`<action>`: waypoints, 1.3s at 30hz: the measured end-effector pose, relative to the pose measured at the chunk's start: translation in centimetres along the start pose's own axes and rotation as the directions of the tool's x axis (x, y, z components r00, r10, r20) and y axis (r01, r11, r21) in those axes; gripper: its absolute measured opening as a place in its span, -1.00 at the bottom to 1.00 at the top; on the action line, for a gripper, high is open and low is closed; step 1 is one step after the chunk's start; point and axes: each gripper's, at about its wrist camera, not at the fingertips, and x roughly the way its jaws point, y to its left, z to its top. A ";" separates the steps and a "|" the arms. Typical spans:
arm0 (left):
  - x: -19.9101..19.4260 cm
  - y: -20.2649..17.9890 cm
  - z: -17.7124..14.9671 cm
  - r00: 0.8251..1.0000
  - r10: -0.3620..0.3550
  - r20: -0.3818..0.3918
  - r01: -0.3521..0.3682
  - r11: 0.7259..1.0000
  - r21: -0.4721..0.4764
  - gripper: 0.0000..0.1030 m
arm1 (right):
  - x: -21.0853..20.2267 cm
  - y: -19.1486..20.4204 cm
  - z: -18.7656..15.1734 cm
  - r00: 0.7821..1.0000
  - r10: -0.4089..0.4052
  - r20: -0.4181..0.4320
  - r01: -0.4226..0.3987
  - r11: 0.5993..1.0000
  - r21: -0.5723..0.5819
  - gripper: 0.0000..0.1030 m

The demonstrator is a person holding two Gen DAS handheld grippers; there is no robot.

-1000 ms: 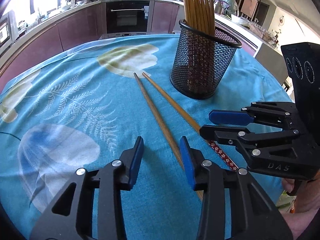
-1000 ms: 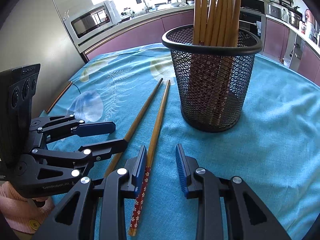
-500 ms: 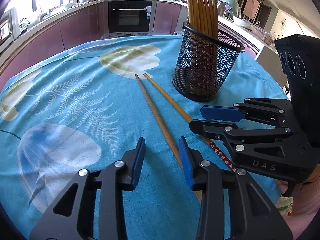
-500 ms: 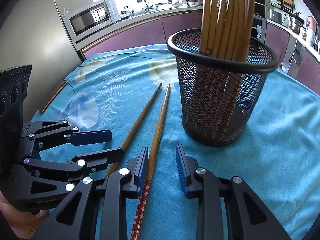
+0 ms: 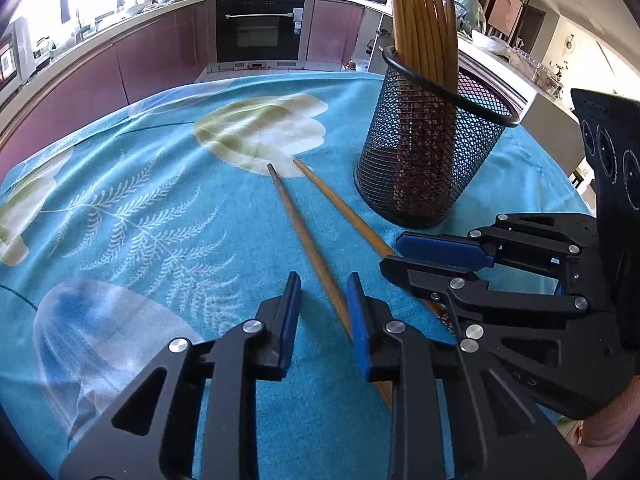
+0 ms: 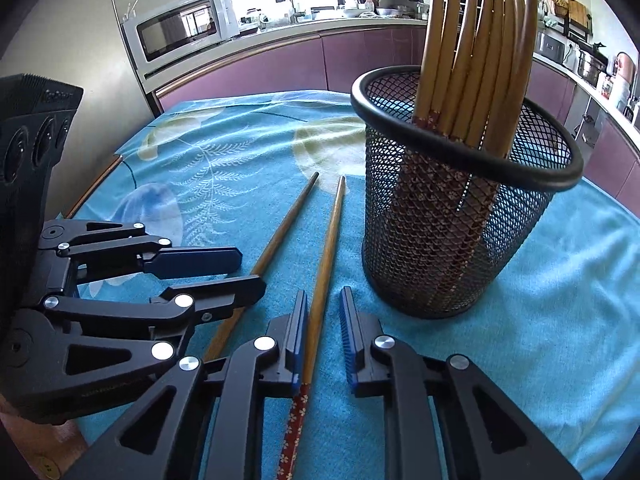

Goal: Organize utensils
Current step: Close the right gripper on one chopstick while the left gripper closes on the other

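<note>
Both tongs have just been closing. The left tongs (image 5: 323, 312) stand narrower than a second ago around one plain brown wooden chopstick (image 5: 304, 236), pads not pressing. The right tongs (image 6: 323, 334) narrowly straddle the red-flowered wooden chopstick (image 6: 325, 272). Both chopsticks lie beside the black mesh cup (image 6: 452, 236) on the blue-clothed tabletop (image 5: 160, 200).

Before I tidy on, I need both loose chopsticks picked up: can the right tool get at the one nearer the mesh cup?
Probably yes. That chopstick already lies between the right tool's closing jaws; the mesh cup stands clear.
</note>
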 end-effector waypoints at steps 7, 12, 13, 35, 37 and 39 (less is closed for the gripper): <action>0.2 -0.3 0.2 1.000 0.006 0.000 -0.006 1.000 -0.021 -0.74 | -0.1 -0.3 -0.1 1.000 0.022 0.004 -0.022 0.999 0.028 -0.89; 0.0 -0.4 0.0 1.000 0.012 0.003 -0.012 0.999 -0.037 -0.79 | -0.5 -0.7 -0.4 0.999 0.038 0.008 -0.038 0.998 0.043 -0.89; 0.0 -0.4 -0.1 1.000 0.013 0.003 -0.013 0.999 -0.039 -0.79 | -0.6 -0.8 -0.5 0.999 0.042 0.008 -0.042 0.998 0.046 -0.89; 0.2 -0.2 0.2 1.000 0.020 -0.012 -0.021 1.000 -0.017 -0.76 | -0.5 0.0 -0.6 1.000 -0.017 0.001 0.017 1.000 -0.017 -0.88; 0.2 -0.1 0.2 1.000 0.021 -0.011 -0.021 0.999 -0.026 -0.79 | -0.4 0.1 -0.5 1.000 -0.014 0.002 0.014 1.000 -0.014 -0.89; 0.2 0.0 0.2 1.000 0.020 -0.010 -0.020 0.999 -0.035 -0.80 | -0.4 0.0 -0.5 1.000 -0.009 0.003 0.009 1.000 -0.005 -0.89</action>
